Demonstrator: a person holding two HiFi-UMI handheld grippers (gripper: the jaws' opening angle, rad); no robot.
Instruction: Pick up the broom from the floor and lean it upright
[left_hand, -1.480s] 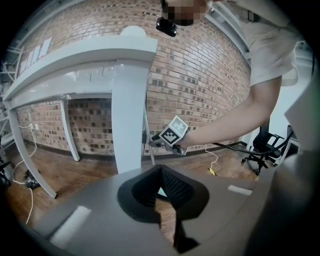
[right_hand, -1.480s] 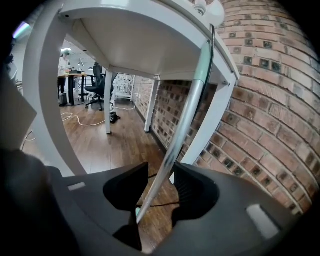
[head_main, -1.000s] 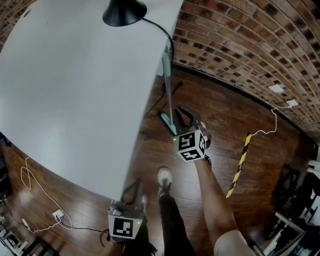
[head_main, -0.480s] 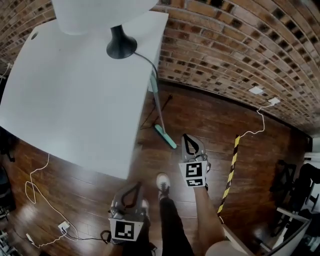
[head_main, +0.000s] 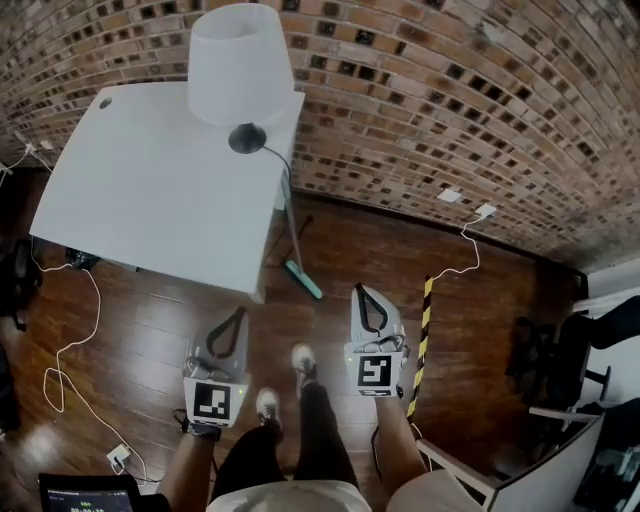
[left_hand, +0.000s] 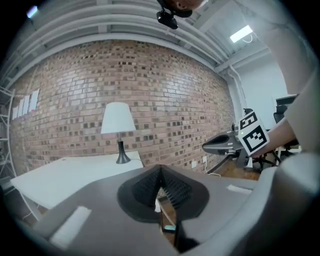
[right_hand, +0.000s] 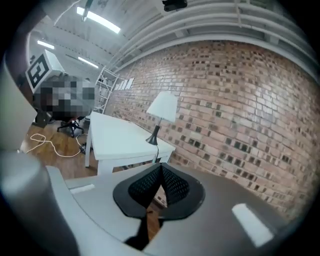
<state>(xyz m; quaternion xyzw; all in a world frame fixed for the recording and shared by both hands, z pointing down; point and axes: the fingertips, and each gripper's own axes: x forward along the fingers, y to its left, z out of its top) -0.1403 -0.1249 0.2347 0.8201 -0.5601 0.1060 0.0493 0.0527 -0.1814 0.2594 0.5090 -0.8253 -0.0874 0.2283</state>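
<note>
The broom (head_main: 291, 232) stands propped against the right edge of the white table (head_main: 150, 190). Its teal head (head_main: 303, 280) rests on the wooden floor. My right gripper (head_main: 366, 291) hangs in the air to the right of the broom head and well clear of it, shut with nothing between its pads. My left gripper (head_main: 237, 314) is held up at the lower left, also shut and empty. In the left gripper view the pads (left_hand: 172, 187) meet, and the teal broom head (left_hand: 169, 228) shows through the gap below them. The right gripper (right_hand: 161, 167) points at the table and the brick wall.
A white-shaded lamp (head_main: 240, 75) stands on the table near the brick wall (head_main: 450, 110). A yellow-black striped strip (head_main: 420, 335) lies on the floor at the right. Cables (head_main: 68, 340) trail at the left, a white cord (head_main: 462, 250) at the right. The person's feet (head_main: 303, 357) are between the grippers.
The right gripper was open beside the broom's handle; it has since shut and lifted away empty. Both grippers have risen. The broom stays propped against the table.
</note>
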